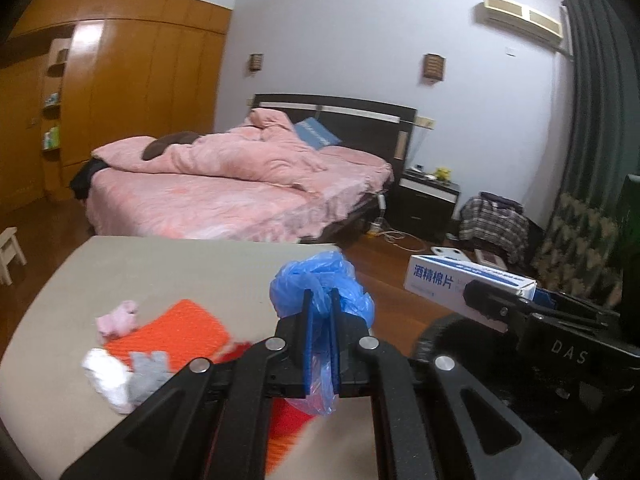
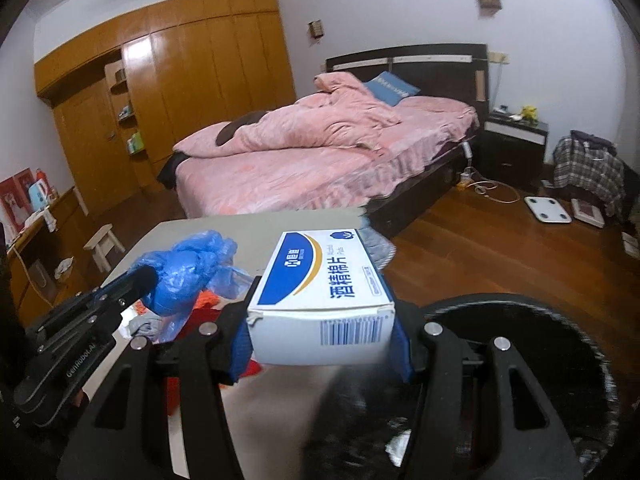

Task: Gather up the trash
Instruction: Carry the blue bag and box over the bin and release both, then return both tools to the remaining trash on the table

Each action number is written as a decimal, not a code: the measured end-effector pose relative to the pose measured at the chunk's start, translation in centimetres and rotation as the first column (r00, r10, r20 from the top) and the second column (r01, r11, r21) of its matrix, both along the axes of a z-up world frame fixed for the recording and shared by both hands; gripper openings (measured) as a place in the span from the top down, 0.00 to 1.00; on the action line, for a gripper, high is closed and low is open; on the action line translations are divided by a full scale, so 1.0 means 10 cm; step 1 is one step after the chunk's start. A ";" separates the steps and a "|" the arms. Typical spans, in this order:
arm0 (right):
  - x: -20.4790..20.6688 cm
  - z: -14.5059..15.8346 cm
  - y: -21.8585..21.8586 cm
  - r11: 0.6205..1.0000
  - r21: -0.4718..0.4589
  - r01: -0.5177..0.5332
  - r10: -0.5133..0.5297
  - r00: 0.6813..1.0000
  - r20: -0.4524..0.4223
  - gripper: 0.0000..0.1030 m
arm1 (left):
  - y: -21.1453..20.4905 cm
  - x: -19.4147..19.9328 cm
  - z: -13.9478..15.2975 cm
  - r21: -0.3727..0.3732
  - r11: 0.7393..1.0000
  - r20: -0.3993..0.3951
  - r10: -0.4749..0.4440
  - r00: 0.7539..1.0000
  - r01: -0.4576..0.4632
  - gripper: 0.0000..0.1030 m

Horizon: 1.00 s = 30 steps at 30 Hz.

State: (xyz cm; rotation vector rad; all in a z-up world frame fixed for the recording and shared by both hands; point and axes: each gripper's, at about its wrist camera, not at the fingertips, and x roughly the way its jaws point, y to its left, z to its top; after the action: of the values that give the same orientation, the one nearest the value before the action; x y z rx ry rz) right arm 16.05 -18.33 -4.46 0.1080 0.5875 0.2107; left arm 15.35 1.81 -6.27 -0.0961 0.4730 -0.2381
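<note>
Right gripper (image 2: 322,344) is clamped across the short width of a white-and-blue carton (image 2: 320,292), whose long axis runs straight ahead toward twelve o'clock. Below it, from four to six o'clock in the right wrist view, gapes the dark round mouth of a bin (image 2: 520,360); the carton's near end sits just left of that rim. By my reading, the coming move is a short carry to the right and down, so this gripper is the nearer one to the bin. Left gripper (image 1: 322,320) pinches a crumpled blue plastic bag (image 1: 320,284) between its pads, held above the beige table (image 1: 160,264). From it, the bin (image 1: 444,332) lies at about three o'clock. Socks and an orange cloth (image 1: 176,328) lie on the table.
</note>
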 end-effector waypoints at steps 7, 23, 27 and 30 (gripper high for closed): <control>-0.27 -0.02 -0.59 0.993 -0.031 0.111 -0.111 0.994 -0.007 0.48 | -0.58 -0.06 -0.01 -0.015 0.992 -0.015 -0.129 0.992 0.128 0.94; -0.66 -0.27 -1.38 0.937 -0.099 0.336 -0.340 0.940 -0.029 0.15 | -1.33 -0.18 -0.31 -0.031 0.944 -0.102 -0.329 0.939 0.328 0.48; -0.65 -0.28 -1.29 0.947 -0.080 0.312 -0.314 0.949 -0.014 0.05 | -1.06 -0.21 -0.28 -0.006 0.969 -0.078 -0.247 0.966 0.248 0.28; -0.59 -0.31 -1.13 0.961 -0.053 0.270 -0.272 0.962 -0.029 0.05 | -0.79 -0.24 -0.25 0.021 0.985 -0.057 -0.171 0.984 0.173 0.19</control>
State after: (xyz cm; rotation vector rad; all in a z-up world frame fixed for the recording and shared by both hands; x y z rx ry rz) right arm 10.19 -29.66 -7.56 0.1440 0.6066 -0.0722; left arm 13.00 -6.09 -8.81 -0.0363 0.5398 -0.3993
